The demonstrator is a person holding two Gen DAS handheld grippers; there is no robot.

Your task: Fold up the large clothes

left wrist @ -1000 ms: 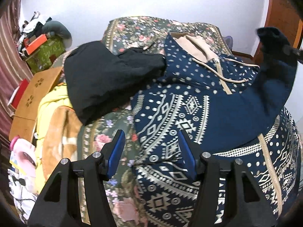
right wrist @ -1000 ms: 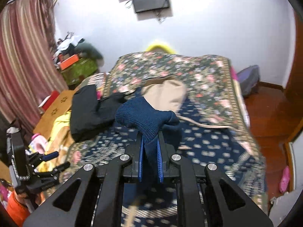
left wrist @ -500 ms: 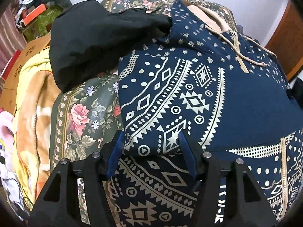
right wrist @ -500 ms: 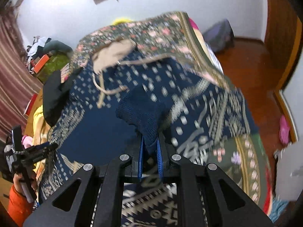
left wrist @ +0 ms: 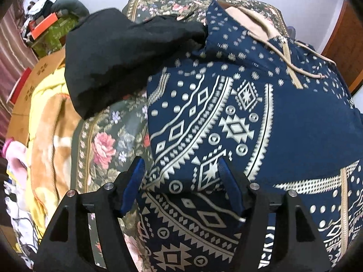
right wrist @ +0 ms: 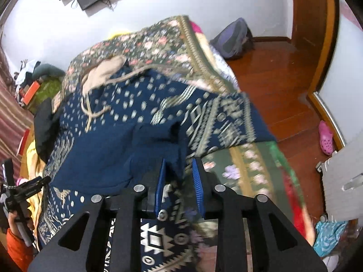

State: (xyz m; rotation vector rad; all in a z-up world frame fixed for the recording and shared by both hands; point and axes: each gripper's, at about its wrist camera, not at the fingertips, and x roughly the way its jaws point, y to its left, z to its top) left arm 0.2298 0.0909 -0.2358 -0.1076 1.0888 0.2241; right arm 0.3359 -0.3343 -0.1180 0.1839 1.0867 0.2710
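Observation:
A navy hoodie point(left wrist: 226, 117) with a cream geometric pattern lies on the floral bed; it also shows in the right wrist view point(right wrist: 109, 140). Its sleeve is folded across the body, with the plain navy cuff point(right wrist: 158, 136) lying just ahead of my right gripper point(right wrist: 178, 170). The right jaws stand open with the cuff edge between them, not pinched. My left gripper point(left wrist: 181, 170) is open, and its jaws straddle the folded left edge of the hoodie. The beige hood point(left wrist: 247, 15) points to the far end.
A black garment point(left wrist: 118, 56) lies on the bed next to the hoodie's left shoulder. A yellow-brown blanket point(left wrist: 45, 136) and boxes sit to the left. The floral bedspread point(right wrist: 238, 163) ends at a wooden floor point(right wrist: 283, 79) on the right, with a backpack point(right wrist: 231, 38).
My right gripper carried the sleeve cuff down across the hoodie and opened, leaving it on the body. My left gripper moved down and forward over the hoodie's left edge.

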